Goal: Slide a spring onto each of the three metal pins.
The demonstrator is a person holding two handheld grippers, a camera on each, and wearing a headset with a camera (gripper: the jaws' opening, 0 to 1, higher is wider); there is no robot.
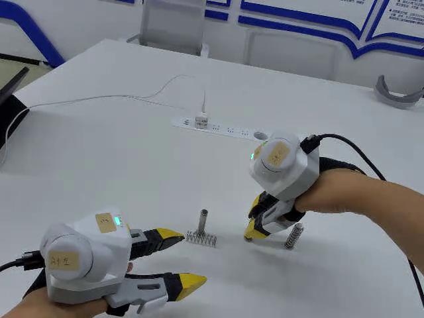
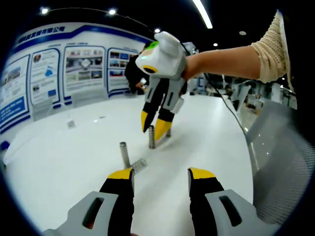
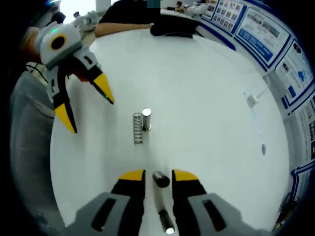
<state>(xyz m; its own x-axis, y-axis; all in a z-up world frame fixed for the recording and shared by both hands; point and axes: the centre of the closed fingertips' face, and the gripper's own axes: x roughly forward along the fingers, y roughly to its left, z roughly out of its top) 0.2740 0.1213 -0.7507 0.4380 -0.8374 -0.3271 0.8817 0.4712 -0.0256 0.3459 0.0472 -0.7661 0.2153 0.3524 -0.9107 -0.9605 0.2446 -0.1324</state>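
A bare metal pin (image 1: 203, 220) stands upright mid-table, with a loose spring (image 1: 201, 238) lying at its foot. Both also appear in the right gripper view, pin (image 3: 146, 118) and spring (image 3: 137, 128). My right gripper (image 1: 254, 230) points down, its jaws drawn in close on the top of a second pin (image 3: 160, 179). Just right of it stands a third pin wearing a spring (image 1: 293, 235). At the bottom left my left gripper (image 1: 185, 260) is open and holds nothing, and its tips point toward the bare pin (image 2: 124, 153) and the loose spring (image 2: 139, 164).
A white power strip (image 1: 218, 127) with a plugged-in adapter and a cable lies farther back on the white table (image 1: 99, 152). Chairs stand behind the far edge. A dark object sits at the left edge.
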